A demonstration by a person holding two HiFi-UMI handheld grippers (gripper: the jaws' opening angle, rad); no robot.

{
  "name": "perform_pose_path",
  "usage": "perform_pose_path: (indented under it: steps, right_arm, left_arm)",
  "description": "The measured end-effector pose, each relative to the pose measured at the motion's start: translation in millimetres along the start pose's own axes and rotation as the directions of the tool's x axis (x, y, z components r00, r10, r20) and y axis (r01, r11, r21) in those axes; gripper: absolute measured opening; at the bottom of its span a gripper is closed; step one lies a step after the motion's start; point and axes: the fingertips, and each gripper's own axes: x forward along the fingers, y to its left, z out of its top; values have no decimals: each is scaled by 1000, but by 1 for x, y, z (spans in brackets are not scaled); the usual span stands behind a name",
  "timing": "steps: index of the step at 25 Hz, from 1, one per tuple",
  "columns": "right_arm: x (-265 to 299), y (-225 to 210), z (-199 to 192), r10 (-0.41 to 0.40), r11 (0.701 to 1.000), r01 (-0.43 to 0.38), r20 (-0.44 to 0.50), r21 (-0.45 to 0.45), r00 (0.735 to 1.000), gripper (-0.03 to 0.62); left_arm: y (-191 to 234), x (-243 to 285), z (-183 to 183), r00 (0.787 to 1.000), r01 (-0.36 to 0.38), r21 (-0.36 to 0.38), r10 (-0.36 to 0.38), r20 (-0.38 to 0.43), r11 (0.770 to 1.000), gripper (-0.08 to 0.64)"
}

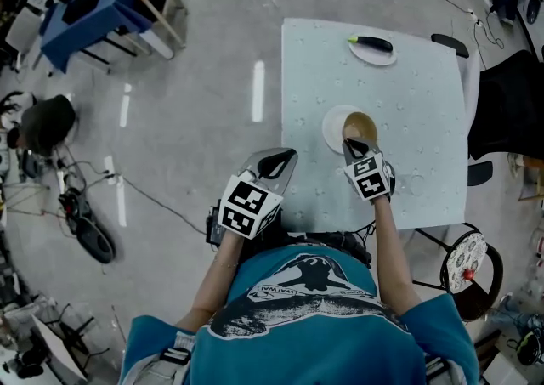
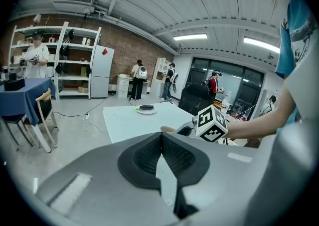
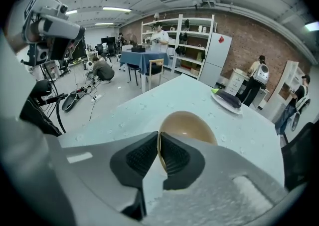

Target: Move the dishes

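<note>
Reaching in over the near edge of the worktop (image 1: 425,103), the person's right claw (image 3: 158,156) is clamped on the near rim of a tan bowl (image 1: 360,127), its pads pinching the thin wall. The left claw (image 2: 161,154), jaws pressed together on nothing, hangs just off the worktop's near left corner. The bowl sits toward the worktop's middle, overlapping a white plate (image 1: 331,128); whether it has lifted clear of that plate cannot be told. The move looks barely begun: the bowl is gripped but not carried off, and a second plate (image 1: 378,59) bearing a dark vegetable (image 1: 371,42) waits untouched by the far edge. Beyond the pale, speckled worktop lie grey floor, trailing cables, a blue-draped table (image 1: 93,1), shelving (image 2: 55,55) and a brick wall (image 2: 124,50).
</note>
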Motion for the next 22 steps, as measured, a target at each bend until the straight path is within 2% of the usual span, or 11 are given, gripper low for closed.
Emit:
perform_pose_path:
  steps: [5, 11, 16, 22]
  right_arm:
    - [-14, -24, 7, -80, 997, 79, 26, 19, 996, 18]
    - [-17, -75, -4, -194, 974, 191, 13, 118, 981, 18]
    - [-11, -115, -17, -285, 942, 284, -23, 181, 958, 18]
    - [-1, -153, -43, -373, 879, 386, -100, 281, 923, 18]
  left_arm:
    - [-2, 6, 1, 999, 29, 11, -29, -17, 1000, 15]
    - [-1, 12, 1, 998, 41, 18, -40, -38, 999, 15]
    - [0, 14, -1, 997, 48, 23, -47, -60, 999, 15]
    - [4, 12, -4, 996, 44, 20, -42, -84, 999, 15]
